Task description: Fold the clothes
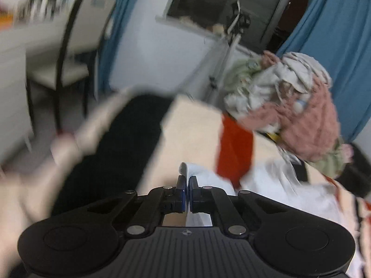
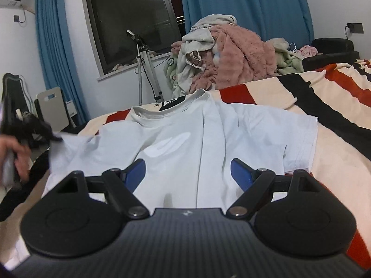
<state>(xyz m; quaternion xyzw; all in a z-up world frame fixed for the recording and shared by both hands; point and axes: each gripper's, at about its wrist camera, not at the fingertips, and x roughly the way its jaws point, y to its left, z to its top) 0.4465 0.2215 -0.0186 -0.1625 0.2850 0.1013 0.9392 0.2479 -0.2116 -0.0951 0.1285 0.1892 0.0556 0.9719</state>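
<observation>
A white T-shirt (image 2: 185, 143) is spread on the striped bed (image 2: 336, 139), barely folded; its left sleeve edge is pinched in the closed left tongs (image 1: 186, 185). The right tongs (image 2: 187, 171) are held wide open and empty above the shirt, so most folds are judged still to be made

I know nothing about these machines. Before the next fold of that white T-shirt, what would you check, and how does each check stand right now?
1. Left claw grips the white T-shirt: ok, shut on an edge of the cloth.
2. Right claw ready to grasp: ok, open above the shirt's body.
3. Shirt lies flat on the striped blanket: not ok, its left side is lifted and creased.
4. Right sleeve spread out: ok.
5. Laundry pile apart from the shirt: ok, it sits behind the collar.
6. Left view sharp: not ok, blurred.
</observation>
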